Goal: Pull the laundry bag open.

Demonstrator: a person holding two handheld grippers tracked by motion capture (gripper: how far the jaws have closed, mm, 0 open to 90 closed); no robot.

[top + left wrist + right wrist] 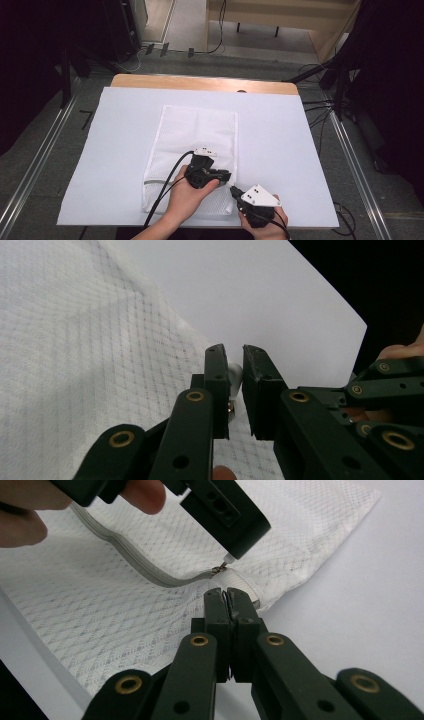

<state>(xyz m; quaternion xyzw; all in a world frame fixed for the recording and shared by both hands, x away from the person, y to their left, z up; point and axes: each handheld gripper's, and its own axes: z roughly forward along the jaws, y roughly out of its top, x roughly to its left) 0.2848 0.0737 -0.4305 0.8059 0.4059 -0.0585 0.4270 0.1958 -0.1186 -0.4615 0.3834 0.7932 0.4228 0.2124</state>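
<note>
Here the right gripper (229, 596) is clamping its jaws together on the corner of the white mesh laundry bag (195, 145), just beside the end of the zipper (135, 562), and is pinning that corner against the white table cover (280, 150). Just beyond that corner, the left gripper (235, 385) is closing around the small white zipper pull (235, 374); the pull is sitting between its jaws, but a narrow gap is showing beside it, so I cannot tell whether the pads are already pressing on it. In the right gripper view the pull (229, 557) is poking out from under that gripper's jaw tip, with the metal slider (218, 569) just beside it.

Judging from this, the step in hand is taking hold of the pull in order to run the zipper along the bag's near edge. The next move is probably calling for a firm pinch, then a steady draw away from the anchored corner while the right gripper is holding the fabric taut.

The bag is lying flat in the middle of the table cover, rectangular, fine-netted and slightly creased, its zippered edge facing the person.
</note>
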